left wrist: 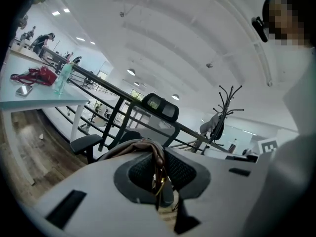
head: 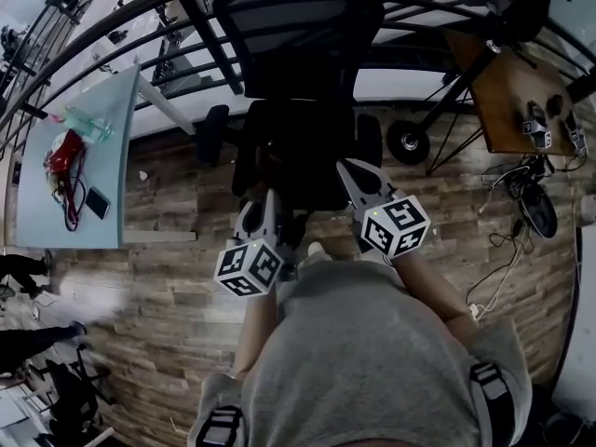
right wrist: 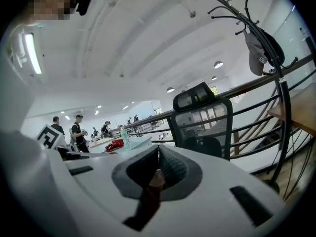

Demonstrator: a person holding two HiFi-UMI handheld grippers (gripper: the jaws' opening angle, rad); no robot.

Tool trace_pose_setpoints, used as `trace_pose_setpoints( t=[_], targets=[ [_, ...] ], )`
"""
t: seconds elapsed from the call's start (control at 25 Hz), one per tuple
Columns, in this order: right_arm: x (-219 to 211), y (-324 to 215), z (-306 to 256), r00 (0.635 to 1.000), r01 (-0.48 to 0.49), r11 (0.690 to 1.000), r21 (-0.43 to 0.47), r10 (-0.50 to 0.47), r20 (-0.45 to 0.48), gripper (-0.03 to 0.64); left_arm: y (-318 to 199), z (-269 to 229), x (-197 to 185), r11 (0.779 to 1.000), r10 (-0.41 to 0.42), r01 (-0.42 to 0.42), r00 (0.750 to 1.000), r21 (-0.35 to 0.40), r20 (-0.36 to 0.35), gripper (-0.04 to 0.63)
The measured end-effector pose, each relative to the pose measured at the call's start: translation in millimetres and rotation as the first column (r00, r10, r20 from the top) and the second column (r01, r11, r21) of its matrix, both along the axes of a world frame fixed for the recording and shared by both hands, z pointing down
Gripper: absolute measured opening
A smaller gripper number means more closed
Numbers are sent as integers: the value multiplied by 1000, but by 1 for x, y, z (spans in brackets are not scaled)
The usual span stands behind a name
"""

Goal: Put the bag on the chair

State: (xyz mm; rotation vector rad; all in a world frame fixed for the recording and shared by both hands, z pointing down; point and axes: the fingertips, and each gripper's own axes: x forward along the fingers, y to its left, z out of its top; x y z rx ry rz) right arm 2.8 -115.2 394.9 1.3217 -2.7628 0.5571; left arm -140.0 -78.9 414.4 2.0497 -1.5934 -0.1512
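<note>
brown bag strap (left wrist: 132, 149) with a gold ring (left wrist: 160, 181) sits pinched in our left gripper (left wrist: 159, 157), whose jaws are nearly closed on it. the rest of the bag hangs below us, short of the chair (head: 300, 161), and in the head view we cannot separate it from the dark seat. the pinch is thin, so a swing or a jerk could let the strap slide through the pads and drop that side. the near armrest (head: 212, 133) could also snag the bag as we come in. if we release too close to the front edge of the seat, the bag could tip onto the floor. our right gripper (right wrist: 158, 157) is clamped on another brown strap piece (right wrist: 154, 181). opening one gripper before the other would leave the load lopsided. loose cables (head: 507, 250) on the floor further right could catch a foot.
</note>
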Motion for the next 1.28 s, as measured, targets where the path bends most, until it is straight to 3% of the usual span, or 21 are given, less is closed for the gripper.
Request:
trace_pose_setpoints(
  t=[0.48, 1.28],
  targets=[
    [-12, -65, 6, 998, -69, 998, 0, 69, 6, 3, -59, 19, -8, 997, 75, -75, 997, -32, -6, 40],
    [-5, -138, 65, 998, 46, 989, -139, -53, -43, 3, -166, 87, -6, 994, 26, -28, 999, -104, -19, 40]
  ],
)
